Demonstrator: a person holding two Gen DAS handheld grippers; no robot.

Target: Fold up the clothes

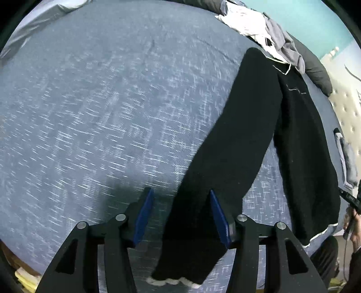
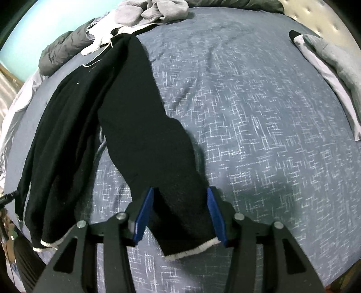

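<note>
Black sweater (image 1: 237,139) lies spread on the bed (image 1: 101,112), over a blue-grey cover with a white crosshatch pattern. No brand, label or readable writing shows on it anywhere, only white trim along the cuffs, hem and neckline.

The left gripper (image 1: 181,214) points steeply down over one sleeve near the bed's near edge. Its blue pads stand apart, the sleeve passes between them, closer to the right pad, and nothing is pinched. The white cuff (image 1: 173,281) sits just below, at the near edge.

The right gripper (image 2: 180,214) hangs over the other sleeve (image 2: 146,135), jaws parted, the pads on either side of the fabric; whether they touch it I cannot tell. That sleeve's white cuff (image 2: 191,248) lies just past the fingertips, toward the near edge.

The sweater's body (image 2: 63,135) runs along the bed's side, its hem near the near corner.

Along the far edge sits a pile of clothes (image 2: 149,13), grey and white. By the padded headboard (image 2: 315,13) lie folded pale garments (image 2: 327,67). Between the sweater and those, the cover is bare, and likewise on the sweater's other side in the left view.
</note>
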